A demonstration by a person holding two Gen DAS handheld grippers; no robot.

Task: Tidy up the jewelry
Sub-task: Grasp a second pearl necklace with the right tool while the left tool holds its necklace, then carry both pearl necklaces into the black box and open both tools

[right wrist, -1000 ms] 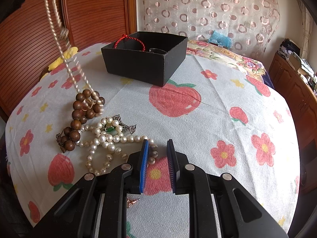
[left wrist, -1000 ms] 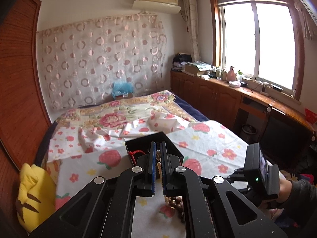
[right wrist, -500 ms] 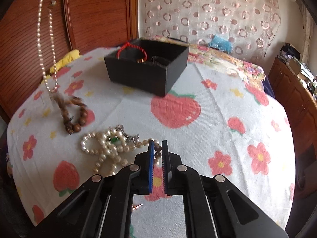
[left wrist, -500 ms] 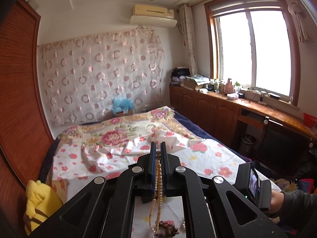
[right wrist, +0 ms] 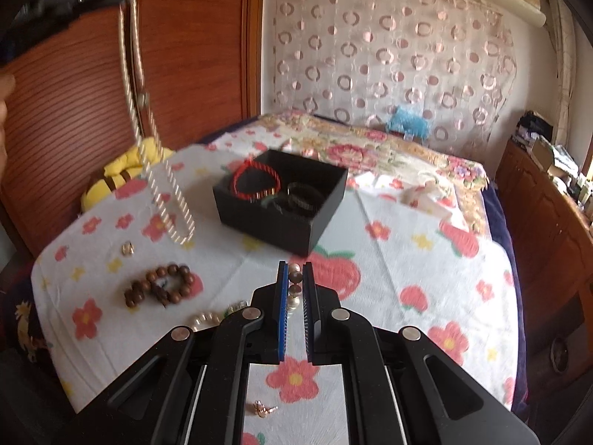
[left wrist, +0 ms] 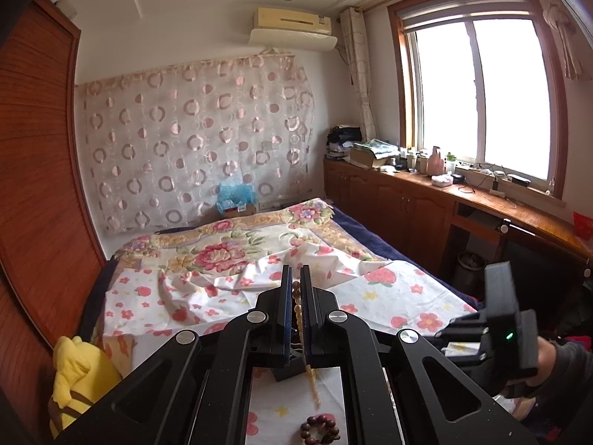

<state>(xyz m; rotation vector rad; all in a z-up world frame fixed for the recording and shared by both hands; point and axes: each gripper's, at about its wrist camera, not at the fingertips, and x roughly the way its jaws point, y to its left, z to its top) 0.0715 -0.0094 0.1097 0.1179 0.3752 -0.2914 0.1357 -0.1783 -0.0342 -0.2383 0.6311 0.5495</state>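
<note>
Pearls hang limp & light: we pinch the thin strand (left wrist: 296, 309) in the left gripper (left wrist: 295, 289), big-pearl string (right wrist: 295, 278) in the right gripper (right wrist: 295, 278). Both slippery w/ swinging tails, so we grip between beads.

The long pearl necklace (right wrist: 163, 170) swings as a blurred streak, its top end lost behind a dark shape at the frame's upper left corner. The big-pearl strand (right wrist: 294, 289) mostly vanishes beneath the right gripper (right wrist: 295, 278), only a few beads showing beside its arm. The black box (left wrist: 287, 367) is nearly all hidden behind the left gripper (left wrist: 295, 289), and what sits on the window ledge (left wrist: 463, 181) is too small to make out.
</note>
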